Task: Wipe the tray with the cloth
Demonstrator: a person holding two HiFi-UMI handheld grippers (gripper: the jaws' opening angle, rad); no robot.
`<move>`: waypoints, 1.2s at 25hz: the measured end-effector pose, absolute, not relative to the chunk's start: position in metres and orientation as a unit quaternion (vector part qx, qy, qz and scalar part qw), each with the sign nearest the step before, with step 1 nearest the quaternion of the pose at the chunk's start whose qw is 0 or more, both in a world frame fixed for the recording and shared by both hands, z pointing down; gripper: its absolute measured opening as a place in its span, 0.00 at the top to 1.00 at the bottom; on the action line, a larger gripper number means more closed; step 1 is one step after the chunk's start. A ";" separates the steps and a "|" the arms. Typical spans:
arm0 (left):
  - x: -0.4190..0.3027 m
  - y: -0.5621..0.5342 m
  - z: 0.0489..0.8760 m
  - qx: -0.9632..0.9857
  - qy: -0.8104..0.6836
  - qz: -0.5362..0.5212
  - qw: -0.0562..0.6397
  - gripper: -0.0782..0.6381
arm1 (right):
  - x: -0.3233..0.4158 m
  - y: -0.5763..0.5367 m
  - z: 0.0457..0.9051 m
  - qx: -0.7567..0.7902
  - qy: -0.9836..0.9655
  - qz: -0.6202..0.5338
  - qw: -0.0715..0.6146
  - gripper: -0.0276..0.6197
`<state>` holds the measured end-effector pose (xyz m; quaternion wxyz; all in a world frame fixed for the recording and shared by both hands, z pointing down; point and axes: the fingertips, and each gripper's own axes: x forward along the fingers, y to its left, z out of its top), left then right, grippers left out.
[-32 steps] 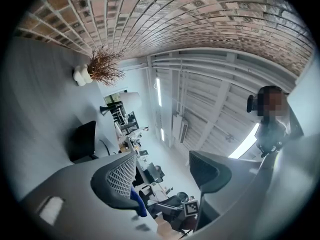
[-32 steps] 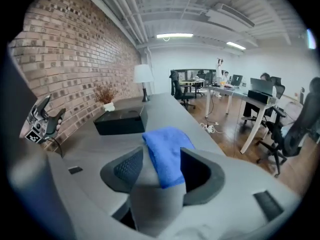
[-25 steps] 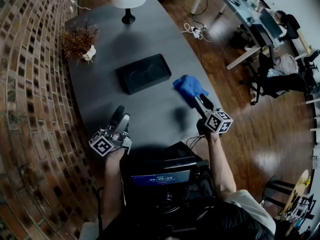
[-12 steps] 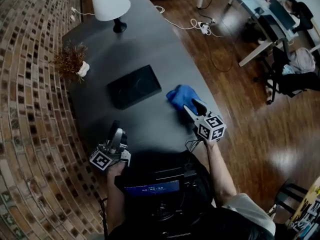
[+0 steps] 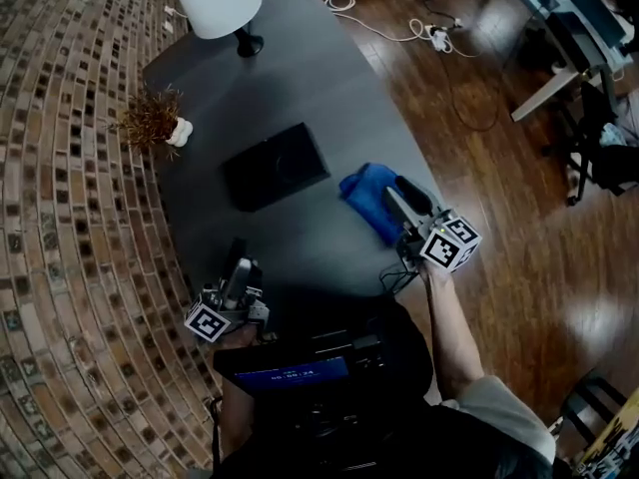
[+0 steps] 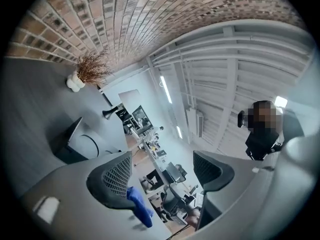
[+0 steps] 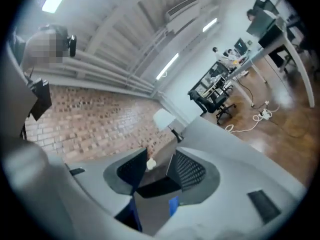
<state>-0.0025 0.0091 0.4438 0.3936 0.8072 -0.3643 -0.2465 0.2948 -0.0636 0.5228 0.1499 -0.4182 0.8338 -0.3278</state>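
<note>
Head view: right gripper [image 5: 401, 192], jaws just closing astride the blue cloth [image 5: 364, 194] beside the black tray [image 5: 275, 166]; left gripper [image 5: 239, 255] gapes empty.

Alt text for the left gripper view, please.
The left gripper points across a grey table, jaws open and empty. A black tray lies at left, a blue cloth near the table's edge, a dried plant by the brick wall.

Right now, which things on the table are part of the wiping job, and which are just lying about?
For the job:
black tray
blue cloth

Lying about:
white lamp
dried plant in a white pot
</note>
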 end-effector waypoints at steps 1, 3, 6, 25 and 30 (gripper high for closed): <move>-0.001 0.005 0.442 0.809 -0.362 -0.249 0.390 0.37 | 0.302 -0.069 0.515 -0.416 0.831 -0.329 0.170 0.66; 0.003 0.000 0.442 0.813 -0.355 -0.249 0.389 0.37 | 0.311 -0.075 0.503 -0.415 0.827 -0.327 0.193 0.66; 0.002 -0.003 0.441 0.819 -0.341 -0.248 0.388 0.37 | 0.314 -0.070 0.493 -0.421 0.822 -0.322 0.207 0.66; -0.074 -0.018 0.438 0.808 -0.303 -0.333 0.380 0.37 | 0.237 -0.048 0.433 -0.438 0.829 -0.291 0.193 0.66; -0.085 -0.021 0.437 0.804 -0.300 -0.343 0.381 0.37 | 0.223 -0.047 0.424 -0.434 0.833 -0.285 0.191 0.66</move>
